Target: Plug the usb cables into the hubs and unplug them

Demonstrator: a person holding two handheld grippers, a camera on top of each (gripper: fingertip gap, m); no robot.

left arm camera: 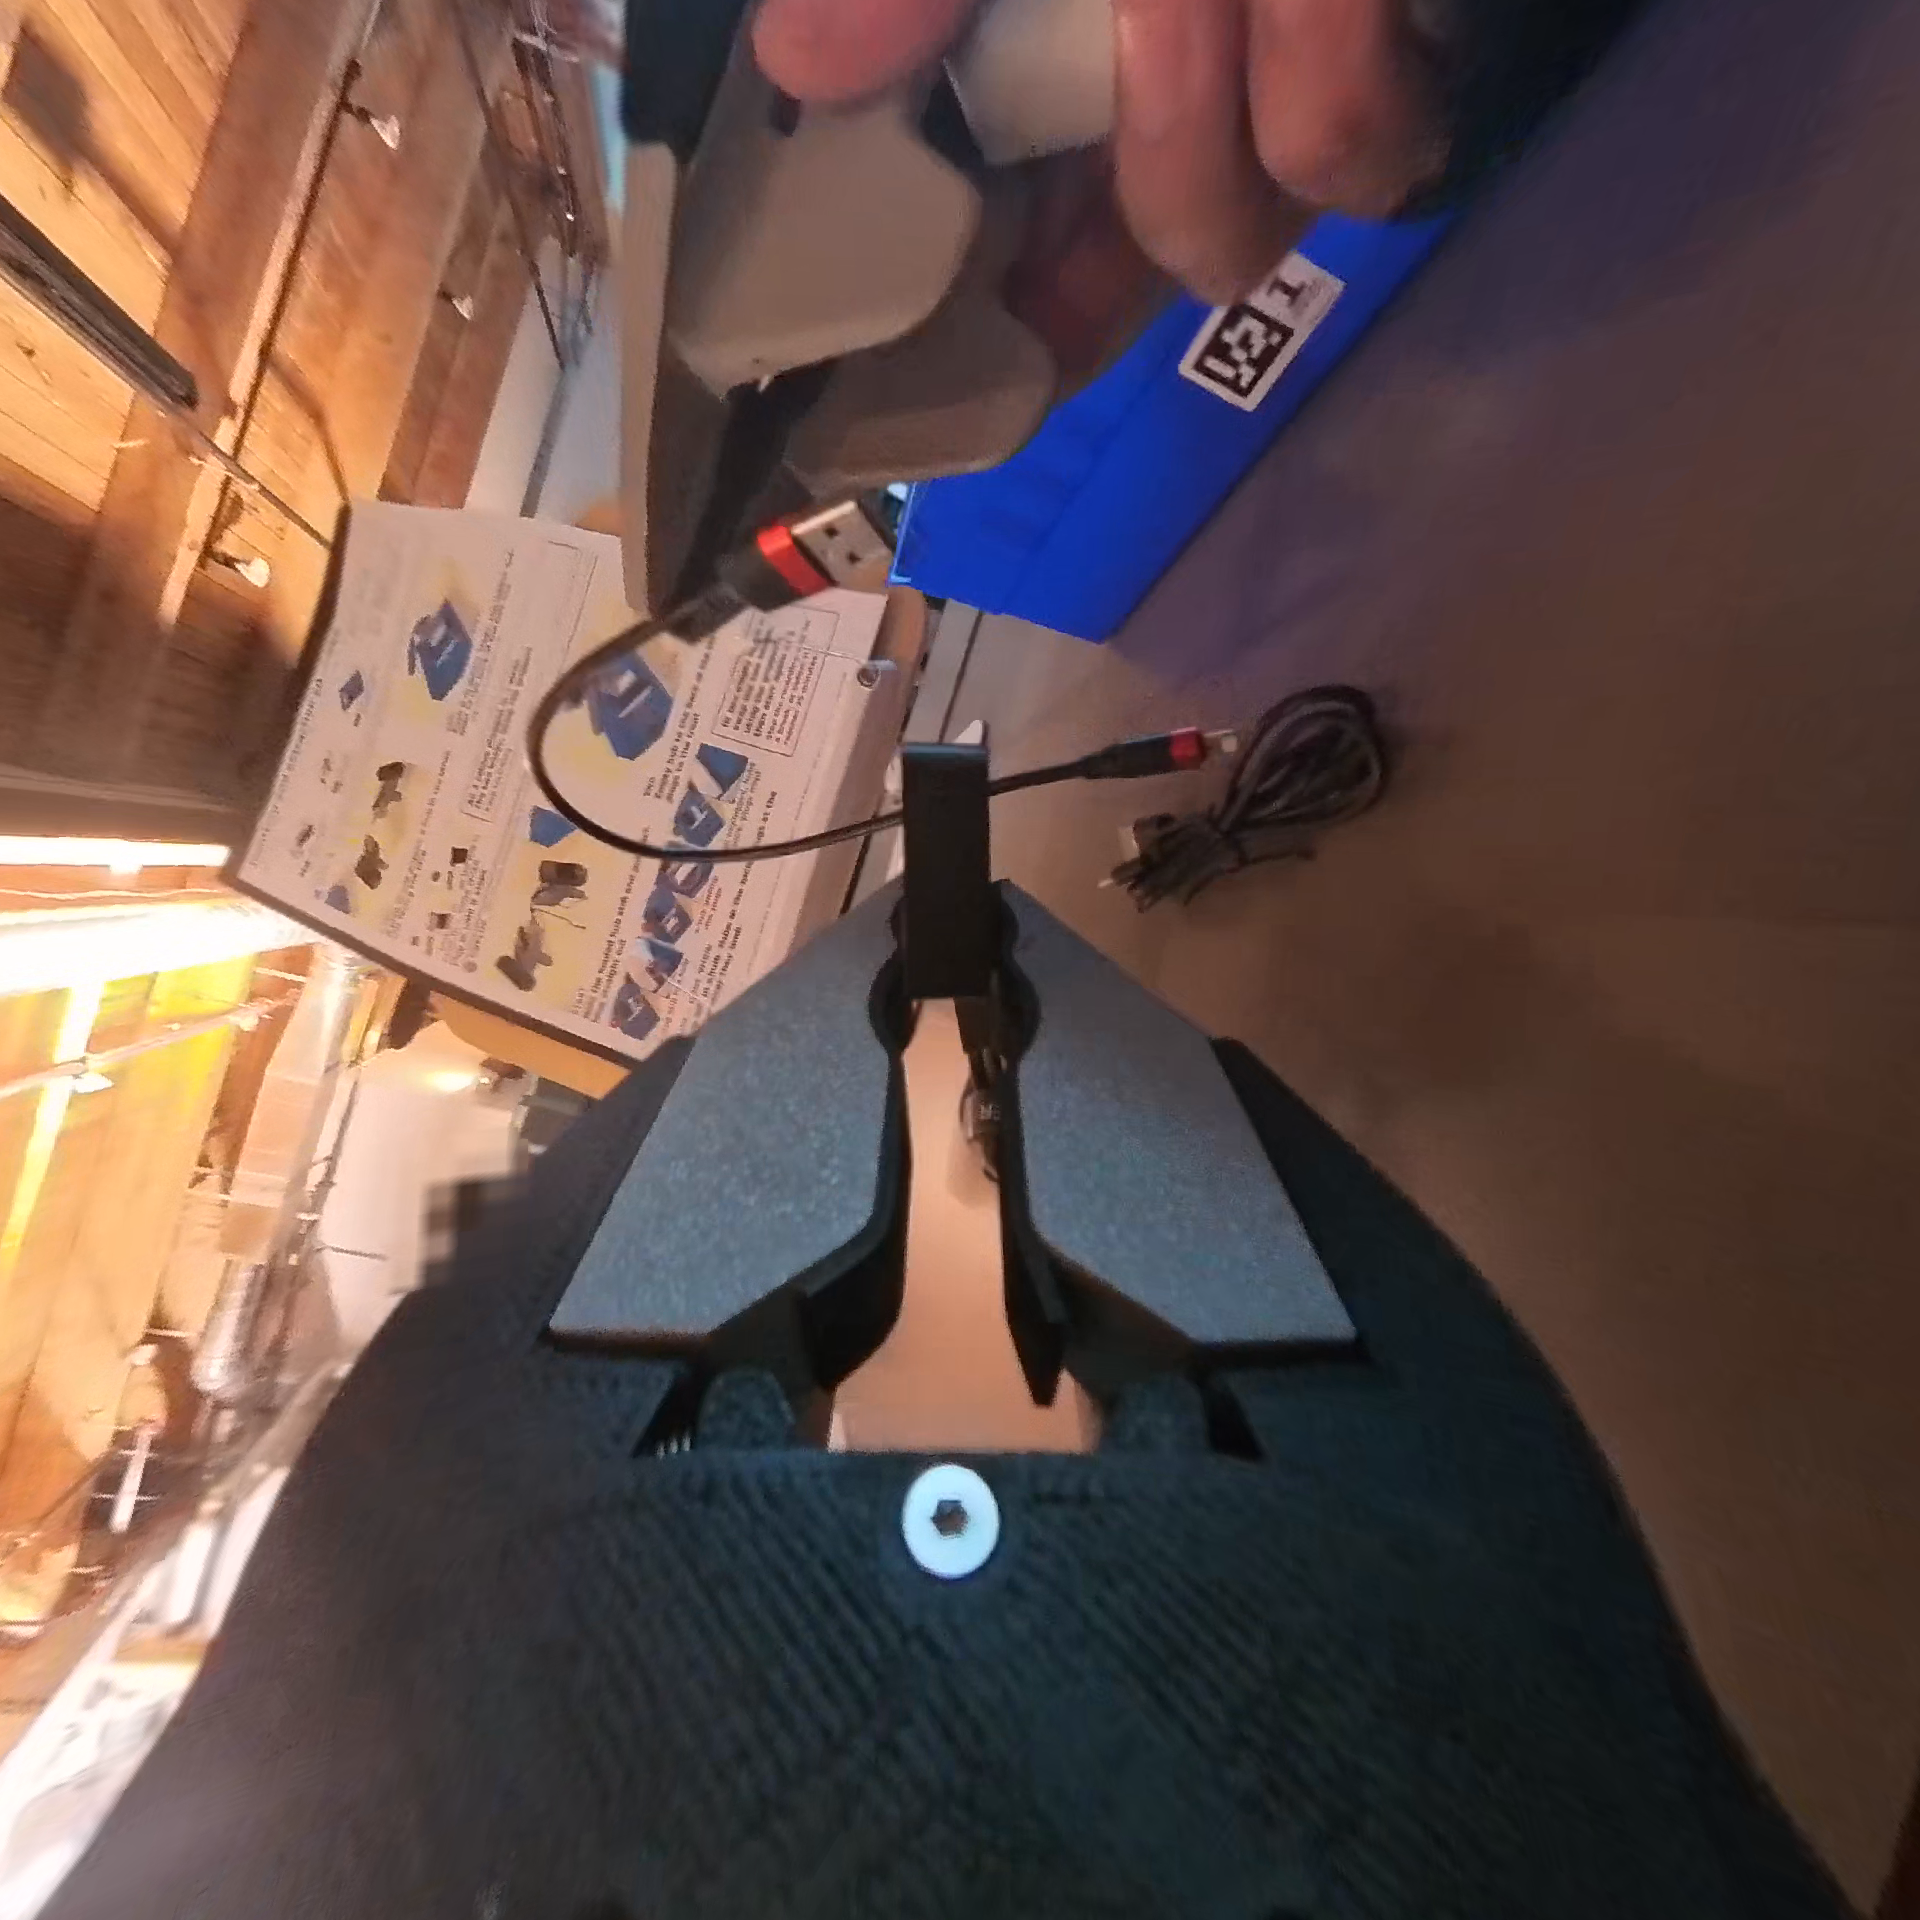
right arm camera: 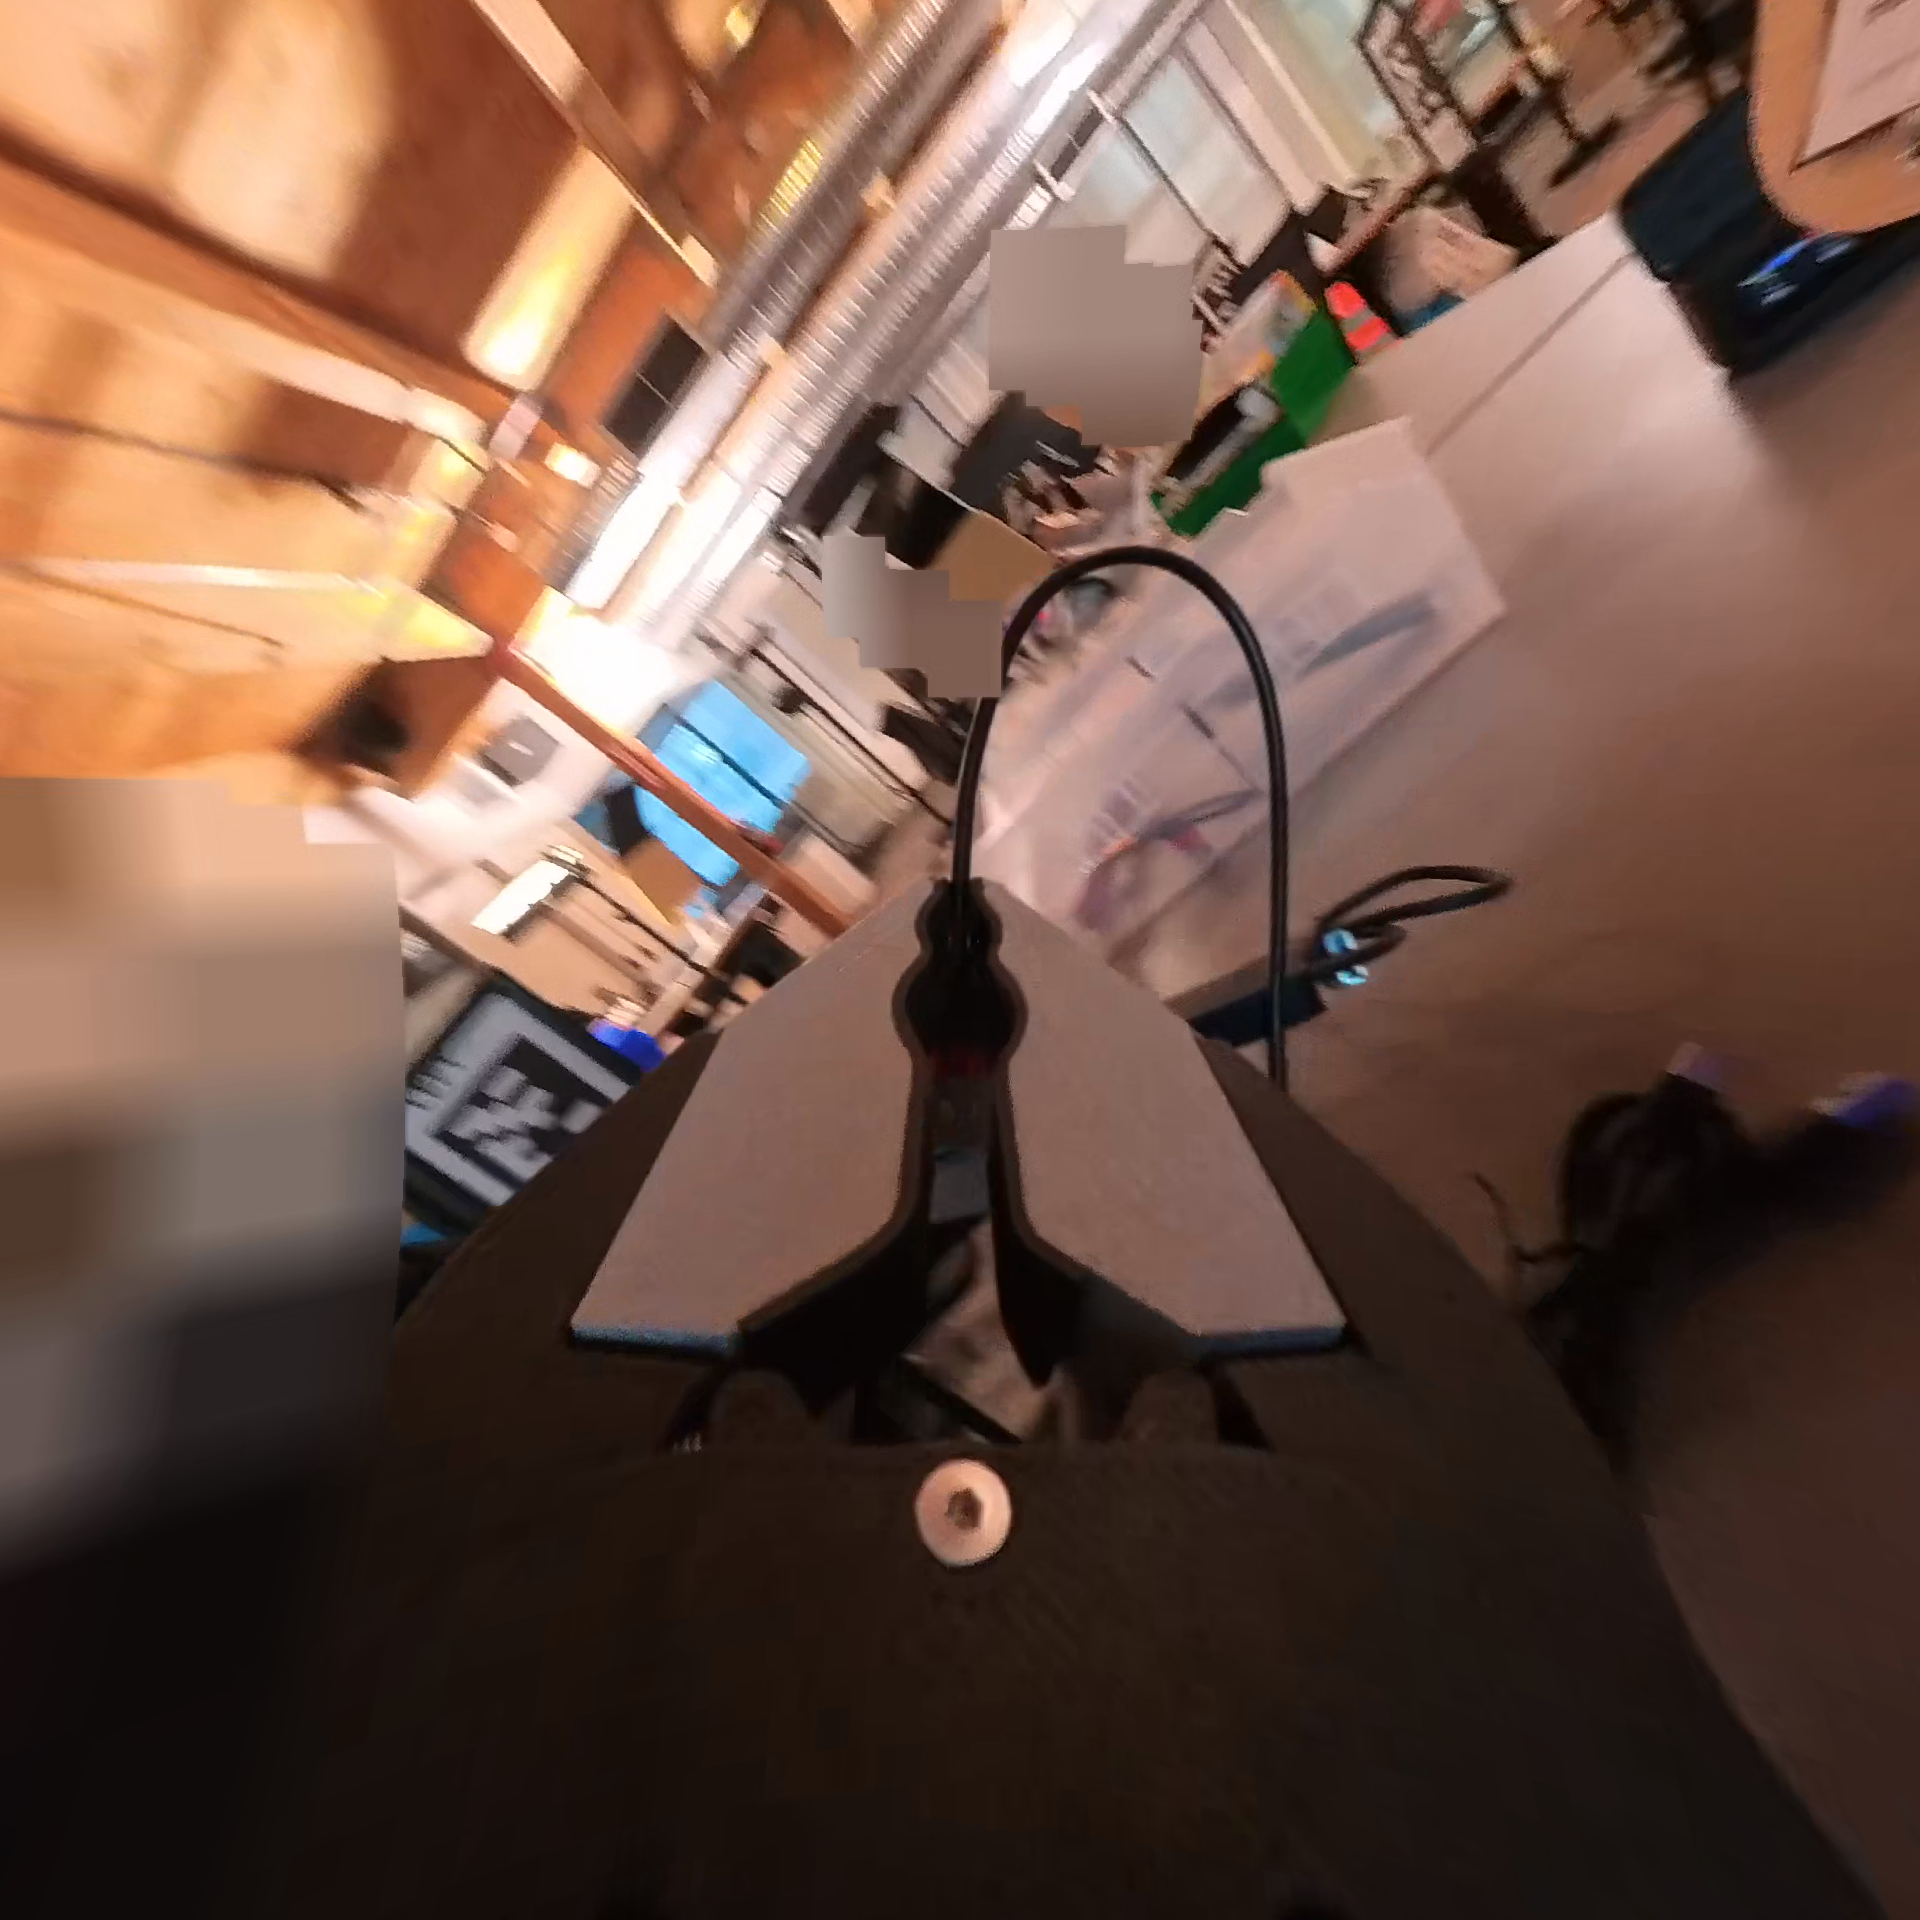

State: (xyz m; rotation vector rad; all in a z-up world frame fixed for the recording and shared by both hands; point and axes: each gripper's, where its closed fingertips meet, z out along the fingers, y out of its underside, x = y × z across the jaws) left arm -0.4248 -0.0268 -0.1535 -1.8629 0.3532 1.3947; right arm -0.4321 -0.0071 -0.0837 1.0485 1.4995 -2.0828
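Observation:
In the left wrist view my left gripper [left arm camera: 945,940] is shut on a thin black USB hub [left arm camera: 943,831] that sticks out past its fingertips. Beyond it the right gripper [left arm camera: 831,499], held by a hand, grips a black cable's USB plug [left arm camera: 831,545] with a red collar, a short way from the hub. The cable [left arm camera: 551,769] loops down, passes behind the hub and ends in a small red-collared plug [left arm camera: 1190,748]. In the blurred right wrist view my right gripper [right arm camera: 961,920] is shut on that plug [right arm camera: 961,1070], and the cable [right arm camera: 1252,675] arcs up and to the right.
A blue box [left arm camera: 1091,488] with a black-and-white marker tag lies on the brown table [left arm camera: 1558,1039]. A bundled black cable [left arm camera: 1278,800] lies to the right. A printed instruction sheet [left arm camera: 468,748] stands at the left. Other cables [right arm camera: 1392,914] lie on the table in the right wrist view.

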